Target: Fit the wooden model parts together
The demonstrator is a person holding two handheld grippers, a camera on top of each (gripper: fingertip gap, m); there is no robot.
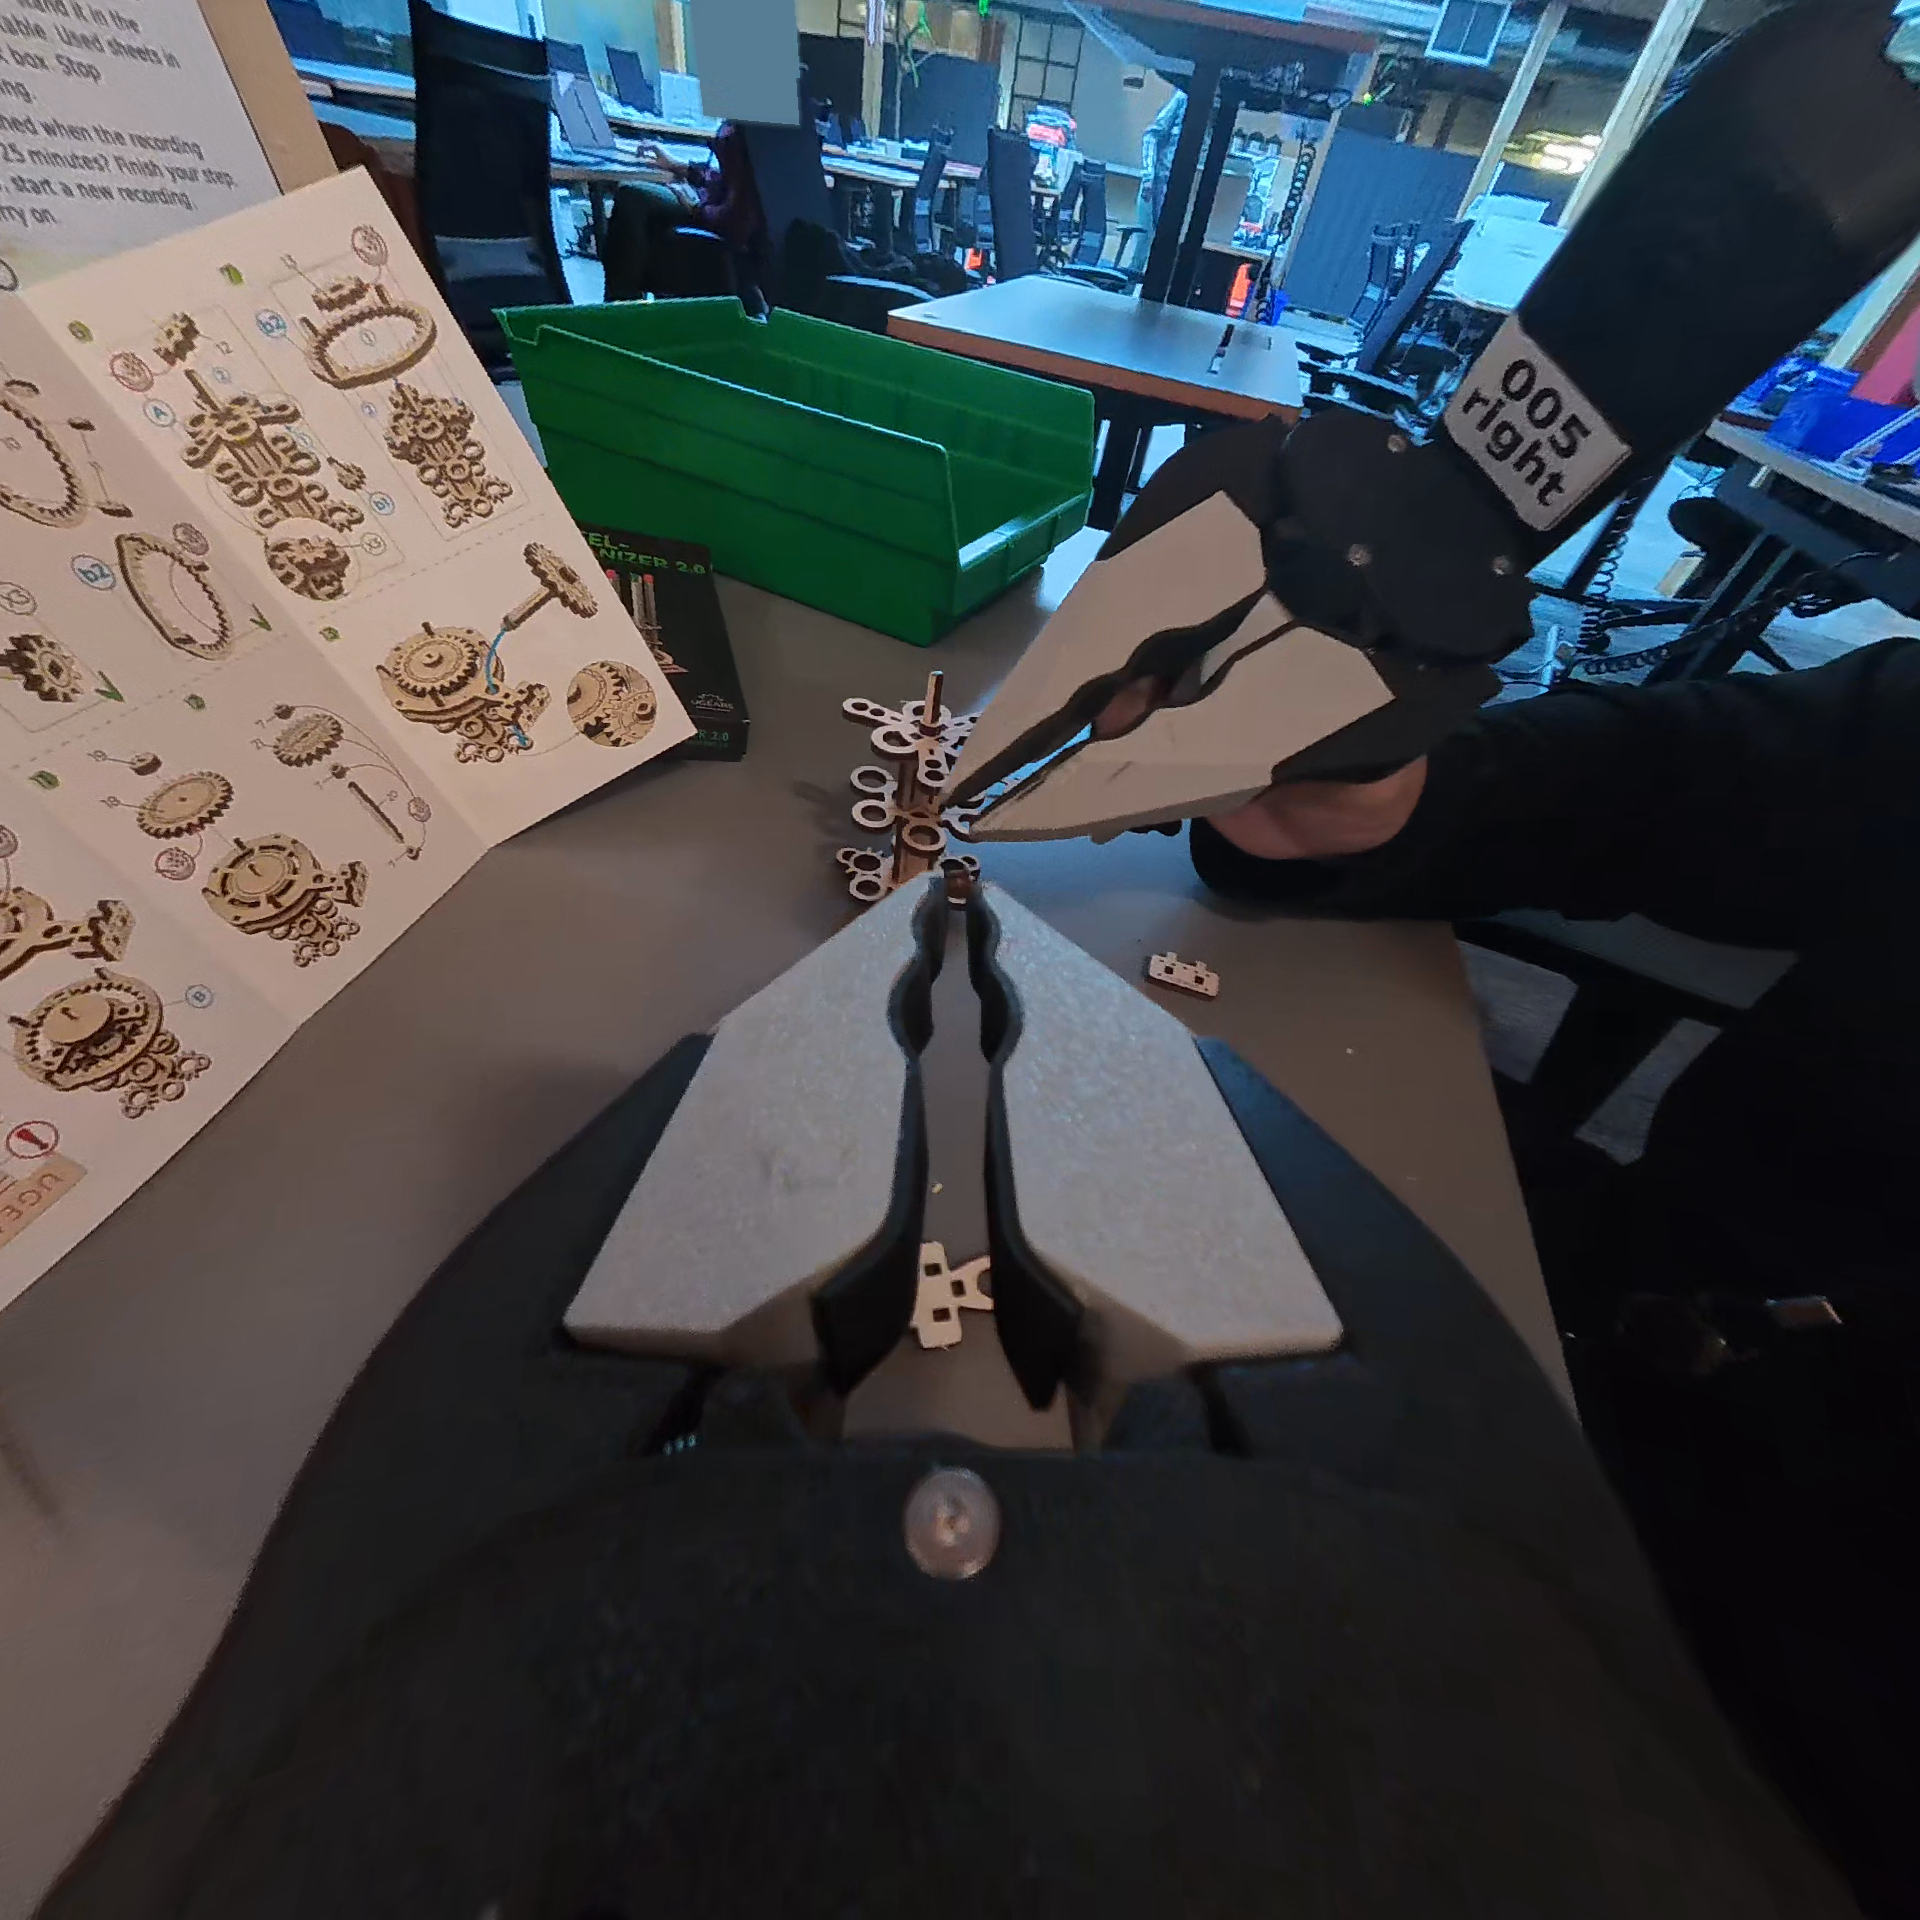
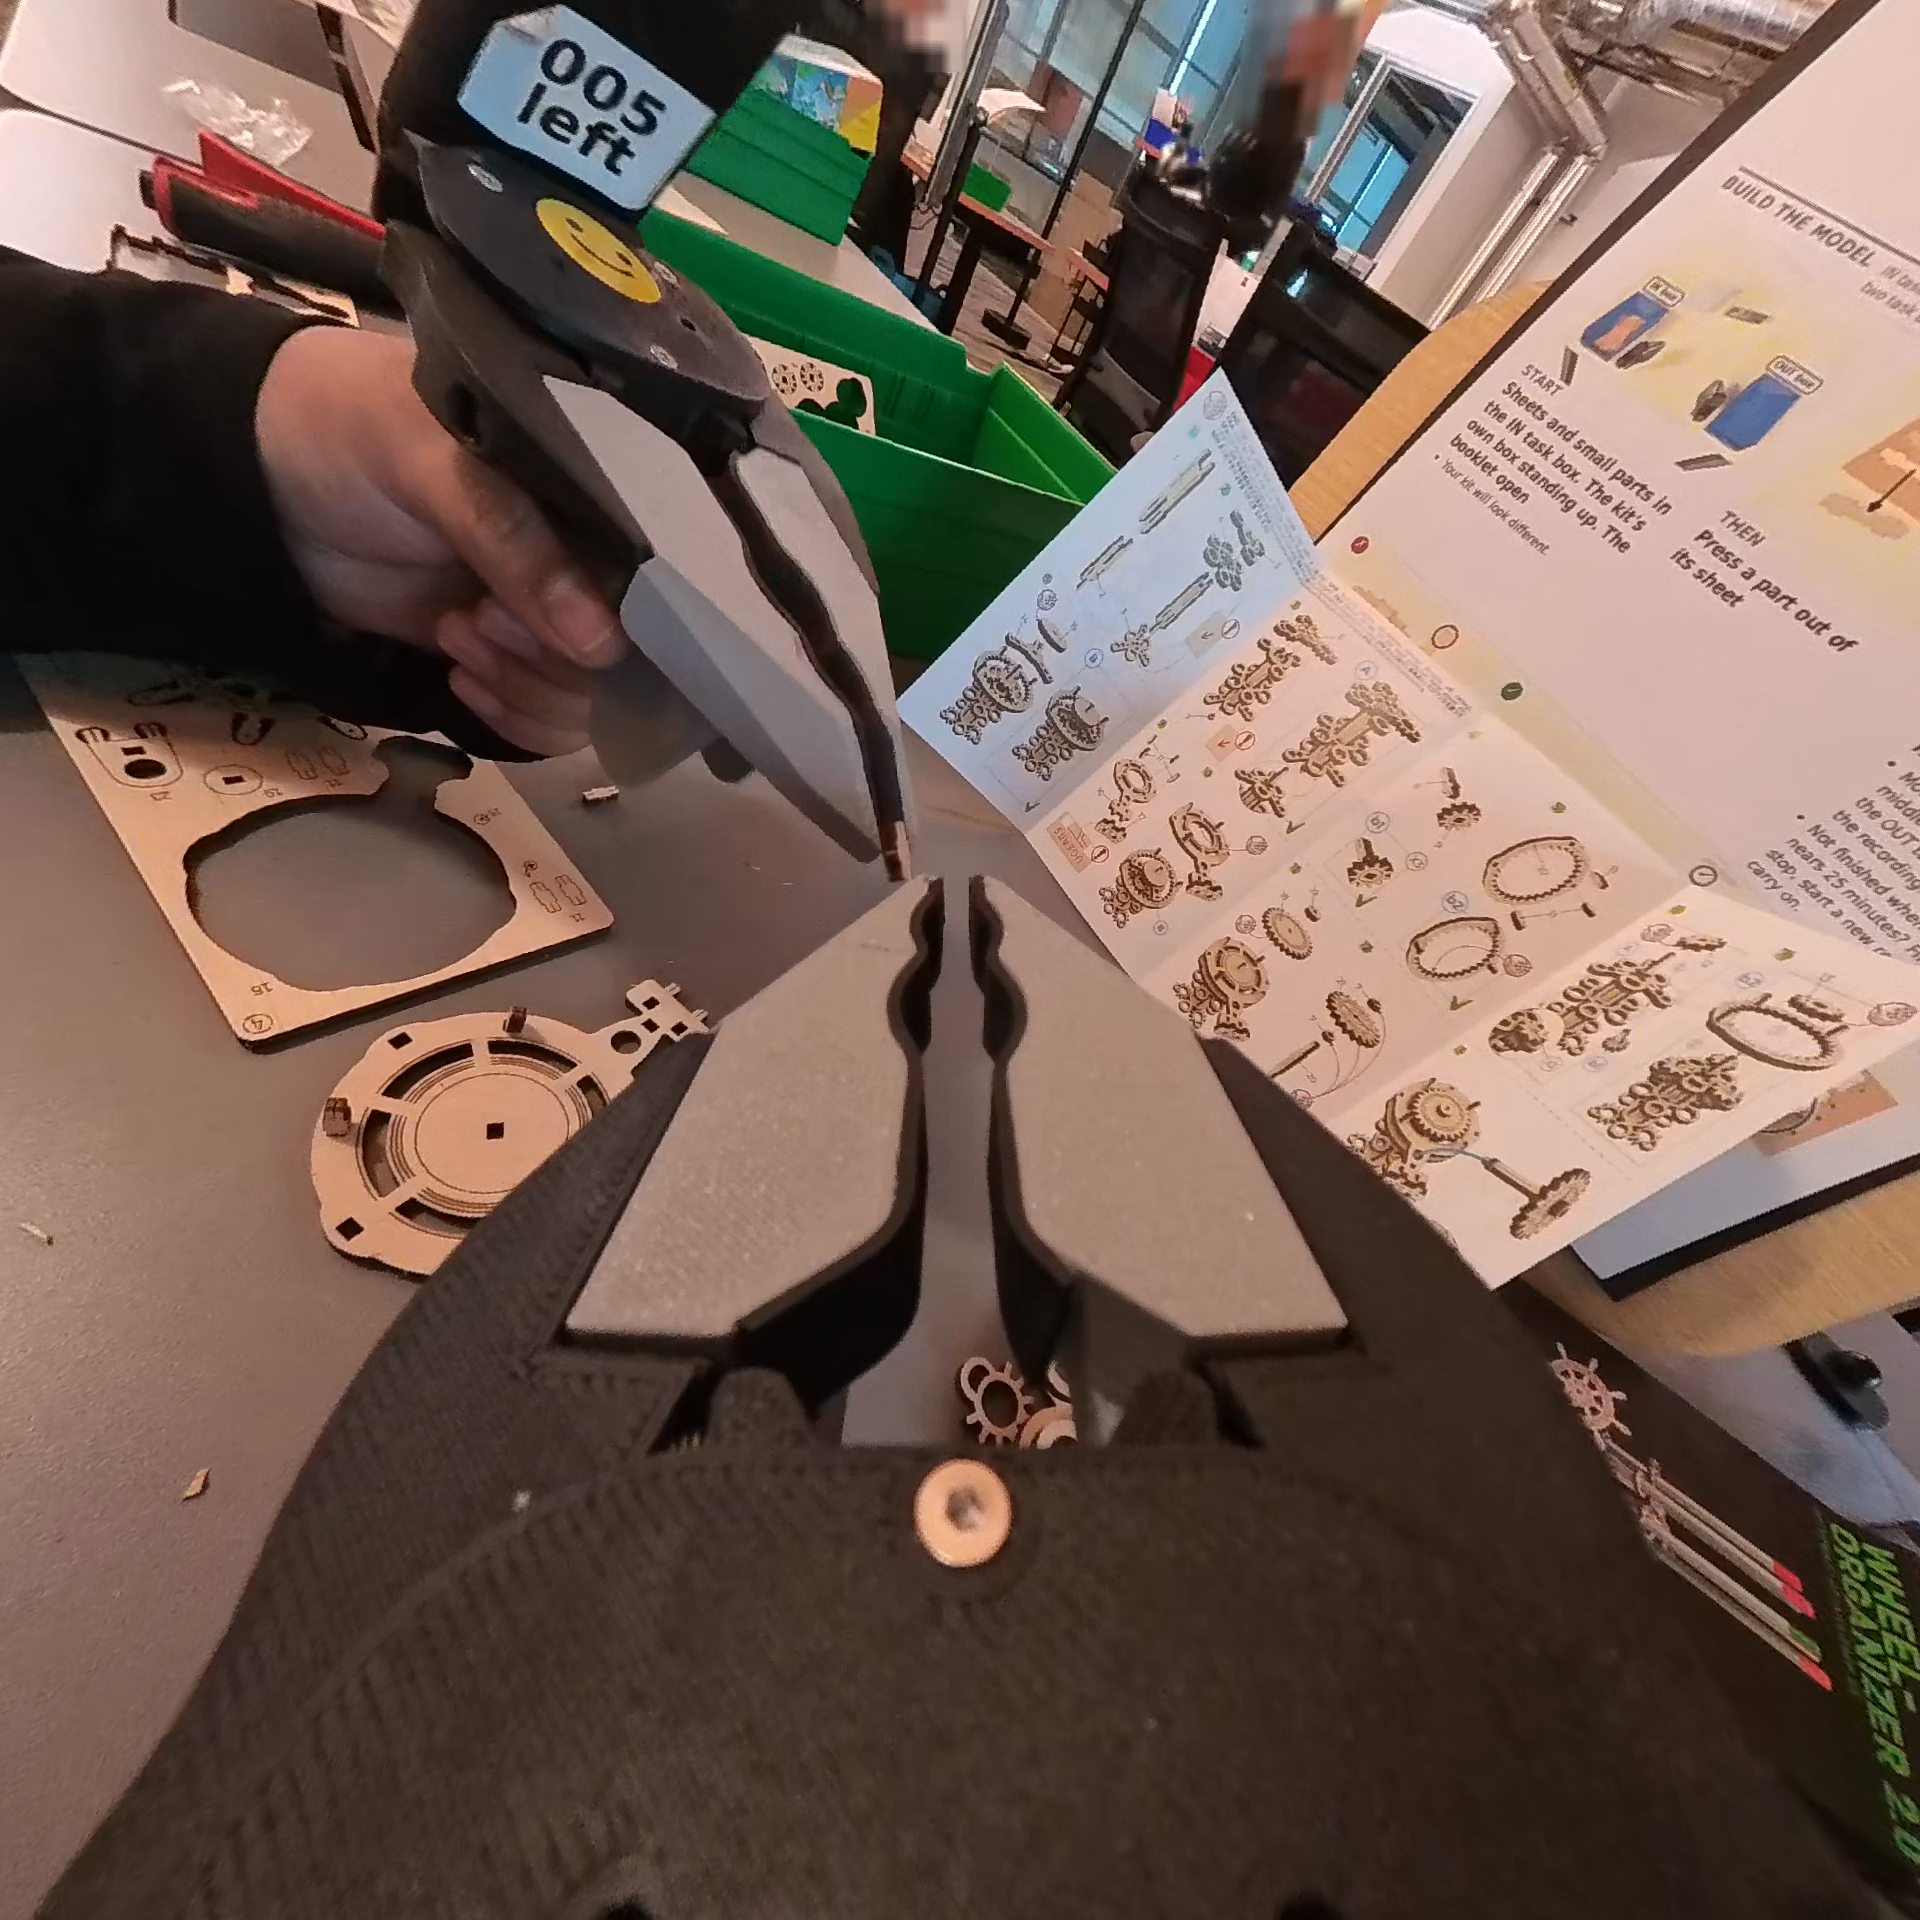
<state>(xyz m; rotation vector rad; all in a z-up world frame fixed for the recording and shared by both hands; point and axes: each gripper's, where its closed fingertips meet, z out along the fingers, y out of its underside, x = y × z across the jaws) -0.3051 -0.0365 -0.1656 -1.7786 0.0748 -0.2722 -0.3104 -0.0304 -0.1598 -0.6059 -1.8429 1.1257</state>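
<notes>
While our left gripper [image 1: 958, 891] pinches a small peg [image 1: 957, 886] at its tips, our right gripper [image 1: 961, 816], tips nearly closed, touches the upright ringed model [image 1: 899, 790] on the table [image 1: 623, 935].

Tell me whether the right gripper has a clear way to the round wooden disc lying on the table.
Probably yes. The round wooden disc lies flat and uncovered on the table, left of the right gripper. But its fingers seem to hold the ringed wooden assembly, which needs releasing first.
</notes>
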